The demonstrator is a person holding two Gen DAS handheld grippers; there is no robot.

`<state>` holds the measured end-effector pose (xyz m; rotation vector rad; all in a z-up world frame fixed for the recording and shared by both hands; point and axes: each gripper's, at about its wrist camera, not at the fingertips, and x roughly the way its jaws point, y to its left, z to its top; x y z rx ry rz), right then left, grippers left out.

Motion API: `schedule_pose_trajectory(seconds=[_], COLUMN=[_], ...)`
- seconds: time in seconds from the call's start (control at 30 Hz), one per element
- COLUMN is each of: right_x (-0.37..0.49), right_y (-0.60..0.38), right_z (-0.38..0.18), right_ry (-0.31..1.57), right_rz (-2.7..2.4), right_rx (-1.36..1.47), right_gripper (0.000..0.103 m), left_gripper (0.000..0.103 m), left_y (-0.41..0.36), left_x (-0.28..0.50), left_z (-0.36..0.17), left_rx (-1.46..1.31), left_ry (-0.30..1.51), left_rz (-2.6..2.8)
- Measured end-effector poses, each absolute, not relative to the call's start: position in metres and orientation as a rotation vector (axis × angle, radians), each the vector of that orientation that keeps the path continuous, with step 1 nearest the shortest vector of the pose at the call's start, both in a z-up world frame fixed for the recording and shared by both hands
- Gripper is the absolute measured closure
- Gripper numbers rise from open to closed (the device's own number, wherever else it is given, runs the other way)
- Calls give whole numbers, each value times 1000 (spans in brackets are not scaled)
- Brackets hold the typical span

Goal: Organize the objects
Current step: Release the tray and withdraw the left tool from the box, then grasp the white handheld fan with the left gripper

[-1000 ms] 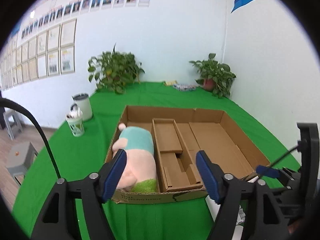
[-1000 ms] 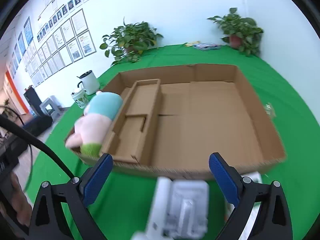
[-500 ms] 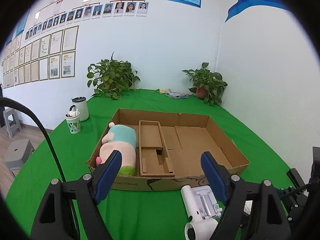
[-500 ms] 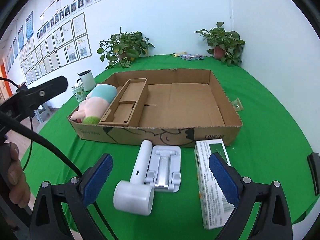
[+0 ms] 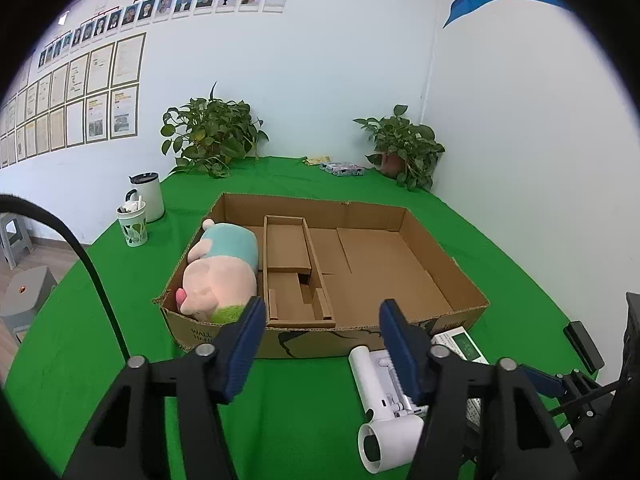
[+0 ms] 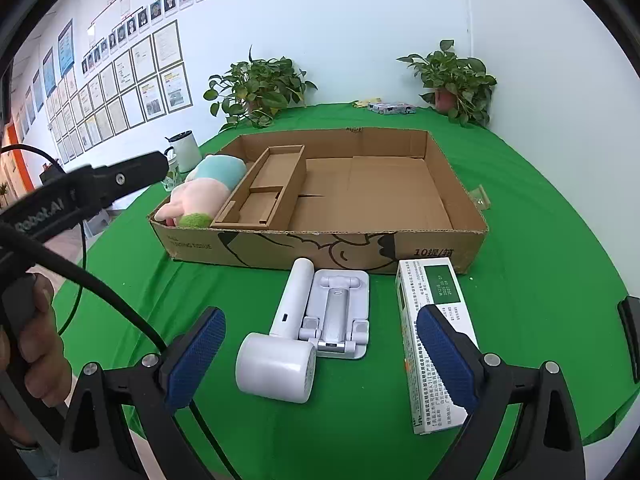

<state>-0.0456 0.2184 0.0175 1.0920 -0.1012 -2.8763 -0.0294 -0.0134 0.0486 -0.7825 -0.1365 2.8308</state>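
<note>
A shallow cardboard box [image 5: 440,248] lies on the green table, with a pink and teal plush toy [image 5: 224,276] in its left compartment. In front of it lie a white handheld fan [image 6: 280,344], a white folding stand [image 6: 336,312] and a white-green carton [image 6: 436,320]. My left gripper [image 5: 322,336] hangs over the box's front wall. Its jaws are closing with nothing between them. My right gripper [image 6: 320,356] stands open above the table, with the fan and the stand just ahead of its fingers. The carton lies partly behind its right finger [image 6: 444,352].
Two potted plants [image 5: 212,136] [image 5: 404,148] stand at the back wall. A white jug [image 5: 148,196] and a patterned cup [image 5: 132,224] sit at the left. A small packet [image 6: 480,196] lies right of the box. A hand [image 6: 36,344] holds the left gripper's handle.
Both grippers have drawn back from the box, so the fan, stand and carton came into view. The left jaws have narrowed since half a second ago.
</note>
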Motion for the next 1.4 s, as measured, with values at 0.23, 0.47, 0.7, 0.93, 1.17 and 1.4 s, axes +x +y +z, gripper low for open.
schedule_pose_trajectory(seconds=[0.23,0.47,0.7,0.93,1.17,1.4], right_x=[-47,-50,-54,-47,-53,-46], right_y=[212,213,214,199,187,177], right_z=[15,3,-25,-40,-54,-62], right_ry=[-68,-41,-100,-63,-5,22], right_rz=[-2884,-2873,-2794,-2728,-2677,-2665], right_rx=[1068,1127,1212,1194,1231,1225], right_gripper=[33,29,1,1,29,49], left_gripper=[87,22,22,22,23,24], left_y=[-9,-19,-29,-25,7,21], left_x=[-29,-44,-68,-98,-118,-111], left_z=[31,14,-17,-46,-70,-86], left_rx=[-848,-922,-1091,-1225,-1299,-1334], left_ry=[-82,-303,-379,-452,-448,-406], left_rz=[2804,2638,2511,2327,2152,2093])
